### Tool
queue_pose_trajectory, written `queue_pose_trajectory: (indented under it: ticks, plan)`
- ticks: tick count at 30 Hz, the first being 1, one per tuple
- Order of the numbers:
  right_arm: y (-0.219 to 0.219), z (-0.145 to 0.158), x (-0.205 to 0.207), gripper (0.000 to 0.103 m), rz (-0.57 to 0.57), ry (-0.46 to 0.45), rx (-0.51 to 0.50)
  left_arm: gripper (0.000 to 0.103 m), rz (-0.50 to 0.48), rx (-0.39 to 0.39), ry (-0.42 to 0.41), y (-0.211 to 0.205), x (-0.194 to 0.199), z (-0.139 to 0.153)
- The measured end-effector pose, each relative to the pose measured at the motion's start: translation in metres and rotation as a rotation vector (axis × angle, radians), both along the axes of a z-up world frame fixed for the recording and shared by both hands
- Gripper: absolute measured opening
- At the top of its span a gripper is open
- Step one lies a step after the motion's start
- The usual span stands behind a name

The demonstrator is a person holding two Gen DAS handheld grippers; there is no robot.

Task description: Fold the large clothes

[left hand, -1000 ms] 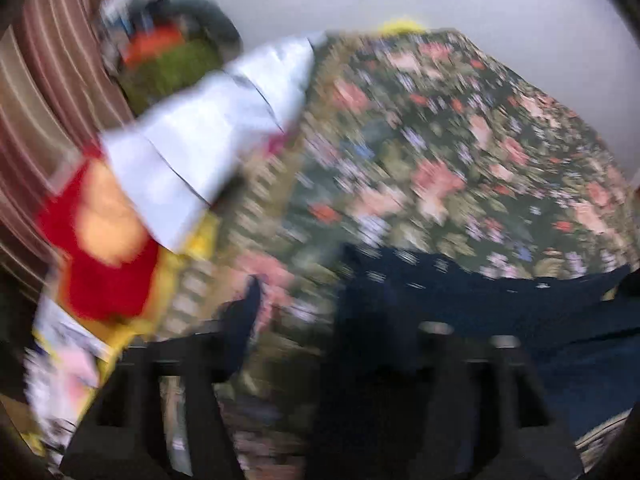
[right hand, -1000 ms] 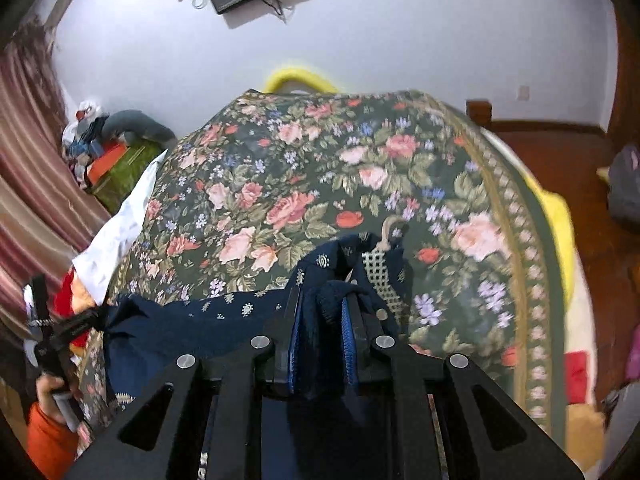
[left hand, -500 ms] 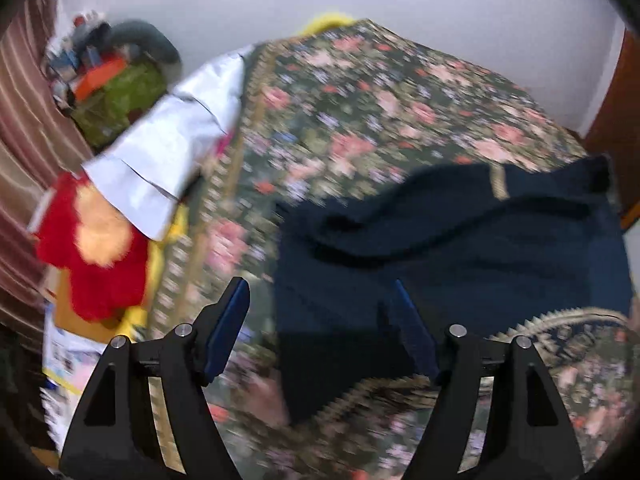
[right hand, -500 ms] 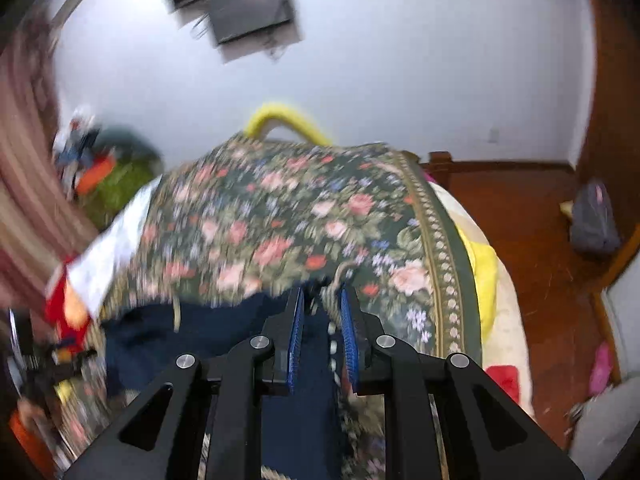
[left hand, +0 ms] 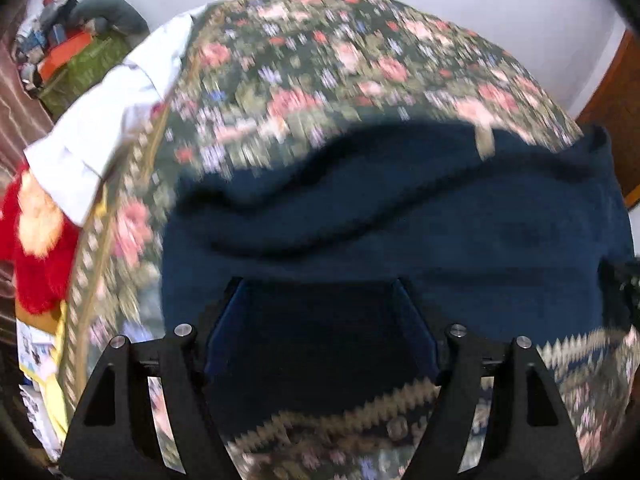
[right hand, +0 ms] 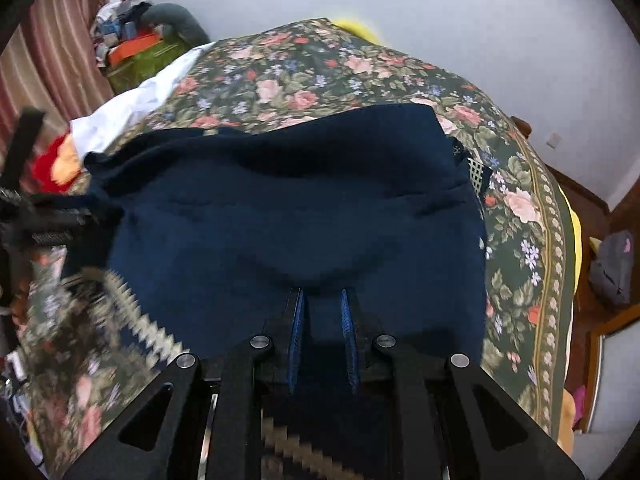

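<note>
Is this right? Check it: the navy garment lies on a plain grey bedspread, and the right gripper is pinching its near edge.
One thing is wrong: the bedspread is not plain grey, it is dark green with a pink floral print, as the right wrist view shows clearly. The rest stands: the navy garment lies on it, and the right gripper is pinching its near edge.

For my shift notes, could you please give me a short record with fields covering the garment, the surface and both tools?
garment: navy garment with a zigzag trim, spread on the bed
surface: floral bedspread
right tool: right tool shut on a fold of the navy fabric
left tool: left tool with jaws wide apart over the garment, pads not pressing on it
beside the bed: white cloth and red plush toy at the bedspread's left edge
image quality: left wrist view blurred
</note>
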State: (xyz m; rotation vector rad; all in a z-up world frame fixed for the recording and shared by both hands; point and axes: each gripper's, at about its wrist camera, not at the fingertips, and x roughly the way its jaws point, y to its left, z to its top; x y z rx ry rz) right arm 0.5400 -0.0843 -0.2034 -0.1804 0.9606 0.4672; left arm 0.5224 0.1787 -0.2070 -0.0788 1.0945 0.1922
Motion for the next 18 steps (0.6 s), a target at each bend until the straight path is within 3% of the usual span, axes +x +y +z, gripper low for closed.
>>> queue_pose_trajectory:
  ticks: [4,8,12,18]
  plan:
    - [-0.006,0.002,0.022,0.014,-0.077,0.005,0.072,0.073,0.073,0.072,-0.012,0.027,0.027,0.010]
    - [-0.015,0.019,0.033,0.014,-0.134,0.001,0.087,0.073,0.173,0.088,-0.025,0.052,0.032,0.018]
    - [-0.019,0.037,0.016,0.014,-0.085,-0.021,0.125,0.073,0.135,0.028,-0.069,0.051,0.009,0.030]
    - [-0.004,0.045,-0.021,0.014,-0.008,-0.070,0.039,0.073,-0.021,0.098,-0.108,0.003,-0.026,0.048]
